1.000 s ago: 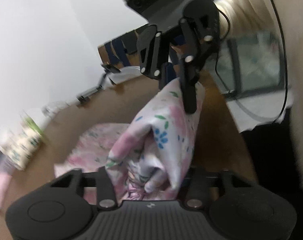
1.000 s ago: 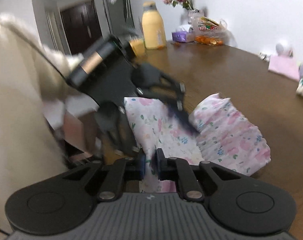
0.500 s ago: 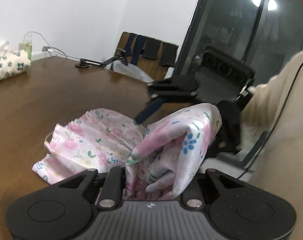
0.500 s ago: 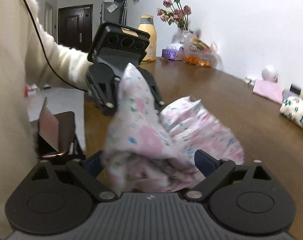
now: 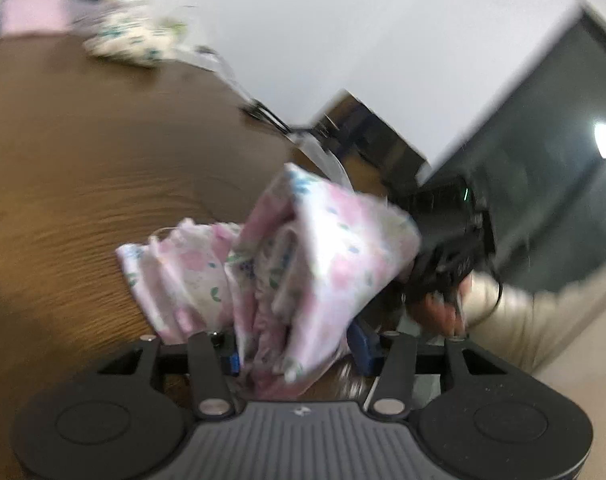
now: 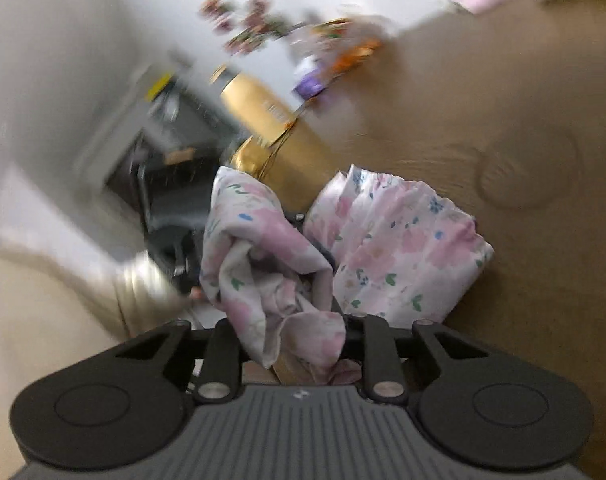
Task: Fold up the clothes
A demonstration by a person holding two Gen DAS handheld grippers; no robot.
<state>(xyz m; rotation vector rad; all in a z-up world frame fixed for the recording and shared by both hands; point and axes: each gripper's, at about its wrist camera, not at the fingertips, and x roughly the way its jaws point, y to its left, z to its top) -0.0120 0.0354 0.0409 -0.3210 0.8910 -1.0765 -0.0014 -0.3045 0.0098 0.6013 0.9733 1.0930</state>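
Note:
A pink floral cloth lies partly on the brown table, its near part bunched up and lifted. That bunch sits between the jaws of my left gripper, which are opening; the right blue pad shows bare beside the cloth. In the right wrist view another bunch of the cloth fills the gap of my right gripper, whose jaws are closing on it. The rest of the cloth rests on the table. Both views are blurred and tilted. The right gripper's body shows behind the cloth.
A floral pouch and a pink item lie at the table's far side. A yellow bottle, flowers and snacks stand at another edge. A chair is beyond the table. A cream sleeve is close by.
Both views have rolled and blurred. The right gripper's jaws went from wide apart to narrow around a bunch of cloth. The left gripper's jaws have widened around its bunch.

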